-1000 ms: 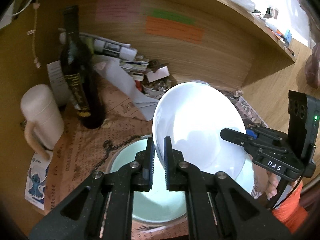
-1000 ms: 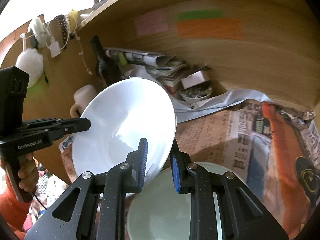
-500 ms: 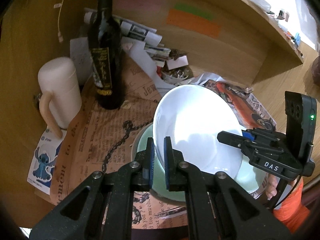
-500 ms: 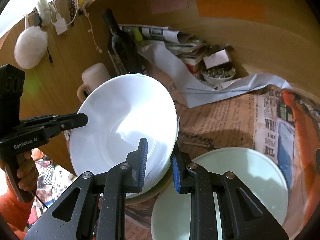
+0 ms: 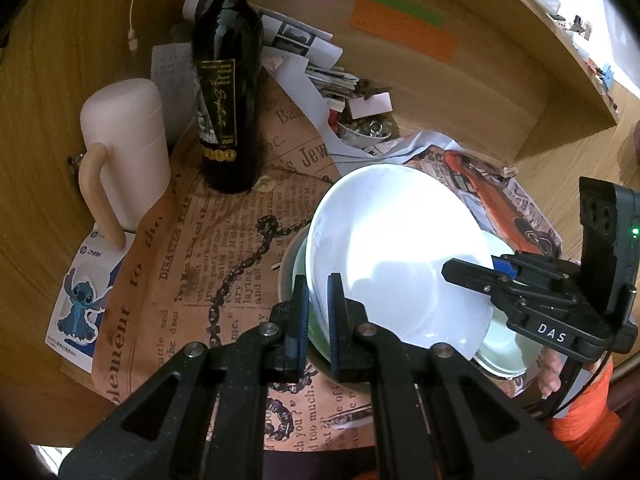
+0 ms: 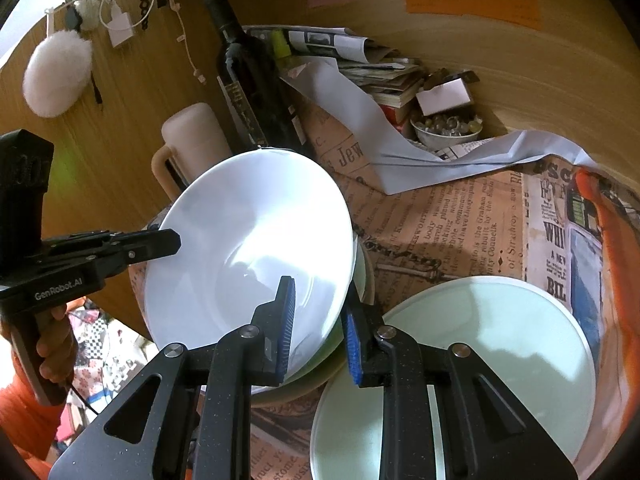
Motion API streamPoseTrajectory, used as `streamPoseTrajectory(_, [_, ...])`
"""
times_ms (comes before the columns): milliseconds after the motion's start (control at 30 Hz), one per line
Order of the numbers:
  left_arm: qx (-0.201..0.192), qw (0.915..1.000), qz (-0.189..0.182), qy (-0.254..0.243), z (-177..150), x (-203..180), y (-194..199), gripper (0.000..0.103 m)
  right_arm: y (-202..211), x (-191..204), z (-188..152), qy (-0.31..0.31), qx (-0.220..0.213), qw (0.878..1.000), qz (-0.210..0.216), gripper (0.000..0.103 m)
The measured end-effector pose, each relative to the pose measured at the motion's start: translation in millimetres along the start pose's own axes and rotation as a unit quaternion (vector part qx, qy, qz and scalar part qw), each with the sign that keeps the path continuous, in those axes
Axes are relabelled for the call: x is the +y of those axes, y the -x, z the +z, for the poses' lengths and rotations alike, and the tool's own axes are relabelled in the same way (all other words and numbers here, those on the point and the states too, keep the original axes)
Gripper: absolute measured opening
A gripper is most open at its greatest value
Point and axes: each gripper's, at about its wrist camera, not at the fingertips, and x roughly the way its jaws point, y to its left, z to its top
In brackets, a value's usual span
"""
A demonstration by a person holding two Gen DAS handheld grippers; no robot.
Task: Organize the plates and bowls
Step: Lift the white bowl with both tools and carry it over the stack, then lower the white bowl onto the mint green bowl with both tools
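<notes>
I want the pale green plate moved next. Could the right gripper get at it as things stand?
Probably not yet: the right gripper is shut on the white bowl's rim. The pale green plate lies uncovered just right of it, so once freed, the way looks open.

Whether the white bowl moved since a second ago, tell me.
Yes: the bowl has drawn away from the bead dish by the wall, toward the person.

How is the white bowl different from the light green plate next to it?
The white bowl is deep and held tilted up by both grippers, the left gripper and the right gripper; the light green plate is shallow and lies flat on the newspaper. The bowl is white; the plate is pale green. Both are round, glossy and empty.
</notes>
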Motion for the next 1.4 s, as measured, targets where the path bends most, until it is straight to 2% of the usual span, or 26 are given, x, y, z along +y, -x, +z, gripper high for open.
streamPoseTrajectory(367, [0.015, 0.9999, 0.005, 0.005, -7.1, 5.7, -10.9, 0.007, -3.7, 10.0, 0.2, 0.035, 0.007, 0.999, -0.029, 0.023])
streamPoseTrajectory(567, [0.005, 0.9994, 0.029, -0.016, -8.7, -0.5, -11.0, 0.007, -3.3, 18.9, 0.3, 0.064, 0.003, 0.996, -0.060, 0.025])
streamPoseTrajectory(733, [-0.018, 0.9985, 0.034, -0.040, -8.2, -8.3, -3.8, 0.011, -0.3, 25.2, 1.0, 0.086, -0.012, 0.993, -0.086, 0.036])
streamPoseTrajectory(900, [-0.022, 0.9981, 0.036, -0.045, -8.2, -8.5, -3.9, 0.011, 1.9, 24.5, 1.8, 0.089, -0.017, 0.992, -0.088, 0.037])
streamPoseTrajectory(967, [-0.021, 0.9986, 0.032, -0.037, -8.7, -5.1, -3.6, 0.011, 6.0, 26.3, 2.9, 0.093, -0.027, 0.991, -0.096, 0.045])
streamPoseTrajectory(1000, [-0.021, 0.9986, 0.032, -0.035, -8.3, -4.2, -2.7, 0.011, 9.4, 26.9, 3.5, 0.095, -0.032, 0.990, -0.095, 0.053])
streamPoseTrajectory(1067, [-0.024, 0.9989, 0.031, -0.026, -7.6, 0.7, 0.7, 0.021, 14.6, 28.0, 3.9, 0.098, -0.043, 0.989, -0.098, 0.057])
streamPoseTrajectory(1133, [-0.034, 0.9989, 0.028, -0.018, -8.0, 3.7, 5.3, 0.048, 17.9, 26.8, 4.1, 0.099, -0.047, 0.989, -0.099, 0.057])
streamPoseTrajectory(1167, [-0.041, 0.9987, 0.029, -0.013, -8.5, 5.3, 7.7, 0.052, 18.2, 25.1, 4.2, 0.095, -0.047, 0.990, -0.097, 0.057])
streamPoseTrajectory(1233, [-0.046, 0.9984, 0.030, -0.014, -9.9, 6.1, 9.5, 0.055, 16.2, 19.4, 4.1, 0.080, -0.041, 0.992, -0.088, 0.057])
streamPoseTrajectory(1400, [-0.025, 0.9992, 0.027, -0.014, -15.3, 9.3, -3.0, 0.055, 3.6, 3.9, -1.3, 0.035, -0.013, 0.998, -0.050, 0.057])
